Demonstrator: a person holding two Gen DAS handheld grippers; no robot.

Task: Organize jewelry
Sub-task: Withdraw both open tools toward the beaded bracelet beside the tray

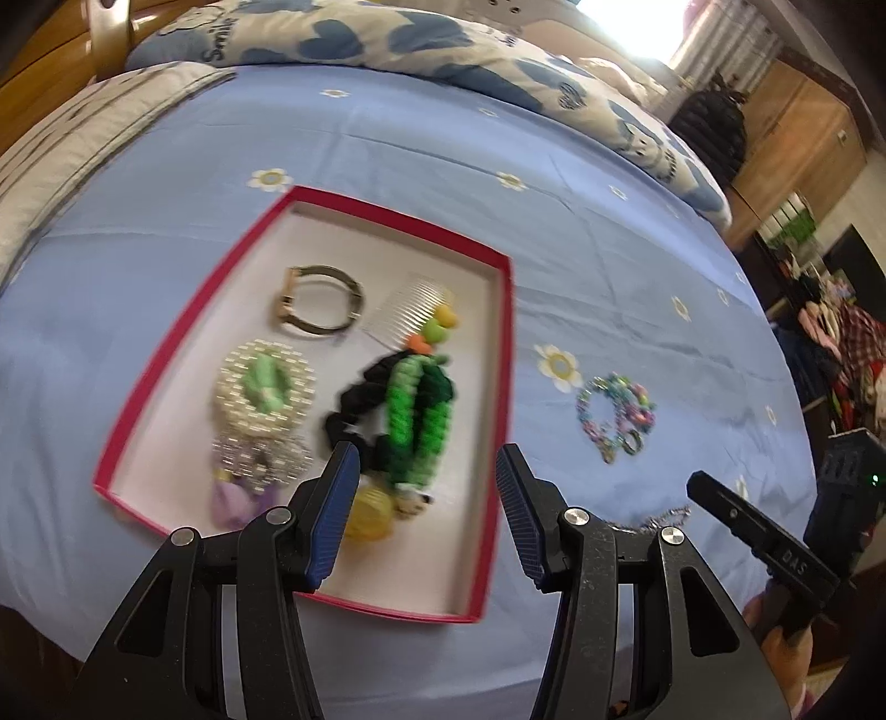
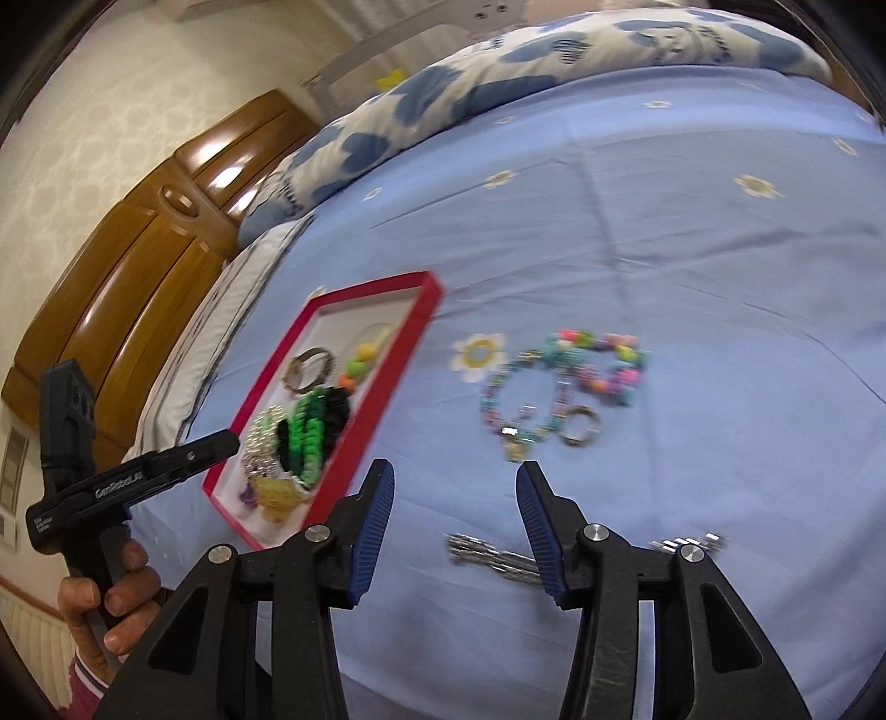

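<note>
A red-rimmed box (image 1: 501,354) (image 2: 407,343) lies on the blue bedsheet. It holds a watch (image 1: 318,302), a clear comb (image 1: 407,310), a pearl brooch (image 1: 266,390), green and black scrunchies (image 1: 412,415) and a yellow piece (image 1: 368,515). My left gripper (image 1: 423,471) is open and empty above the box's near end. A colourful bead bracelet (image 1: 614,412) (image 2: 565,382) lies on the sheet right of the box. A silver chain (image 2: 493,556) lies between the fingers of my right gripper (image 2: 454,487), which is open above it.
A blue-and-white patterned quilt (image 1: 387,33) (image 2: 498,66) is bunched at the far side of the bed. A wooden headboard (image 2: 138,266) stands at the left. The right gripper's body (image 1: 775,548) shows at the left view's lower right. Wardrobe and clutter stand beyond the bed's right edge.
</note>
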